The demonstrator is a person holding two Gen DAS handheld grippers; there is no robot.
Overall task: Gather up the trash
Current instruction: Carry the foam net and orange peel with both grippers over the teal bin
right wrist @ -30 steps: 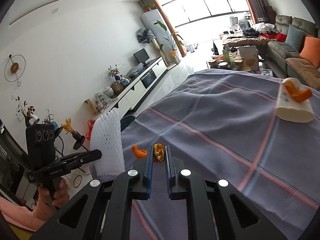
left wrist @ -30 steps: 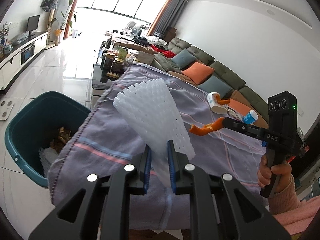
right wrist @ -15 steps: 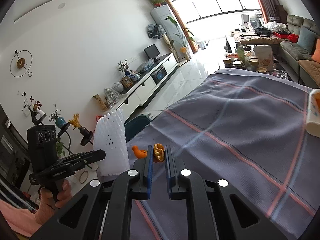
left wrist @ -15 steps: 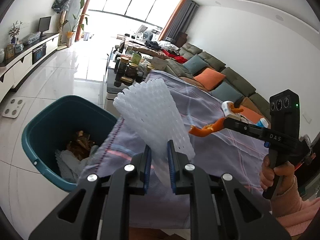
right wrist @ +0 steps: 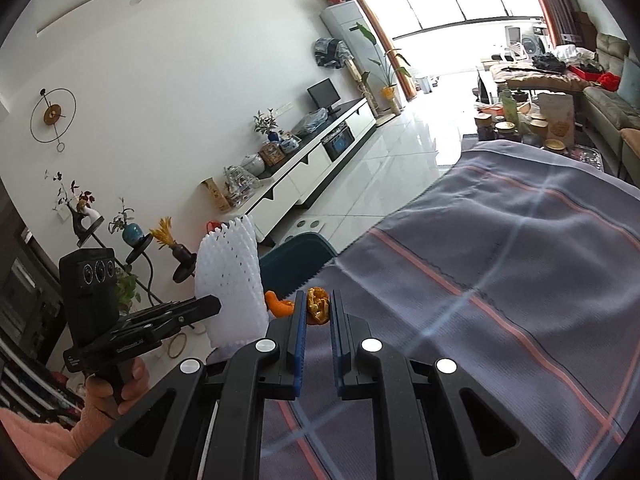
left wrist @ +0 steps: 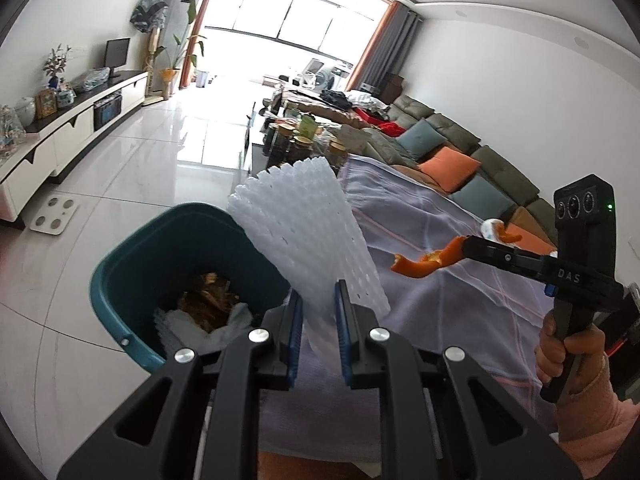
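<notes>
My left gripper (left wrist: 318,300) is shut on a white foam fruit net (left wrist: 304,236), held upright at the table's left edge, beside and above the teal trash bin (left wrist: 132,256). The bin holds brown scraps and white paper. My right gripper (right wrist: 318,304) is shut on a piece of orange peel (right wrist: 318,310), over the striped purple tablecloth (right wrist: 500,264). In the left wrist view the right gripper (left wrist: 464,248) holds the peel (left wrist: 424,260) to the right of the net. In the right wrist view the left gripper (right wrist: 208,306) and net (right wrist: 230,280) are at the left, with the bin (right wrist: 296,256) behind.
A white cup with more peel (left wrist: 496,232) lies farther along the cloth. A sofa with cushions (left wrist: 452,160) runs along the right. A low table with jars (left wrist: 300,136) stands beyond. A bathroom scale (left wrist: 54,214) lies on the tiled floor.
Both grippers have swung left towards the bin with their loads. The bin now sits closer and more under the net. The white cup has left the right wrist view.
</notes>
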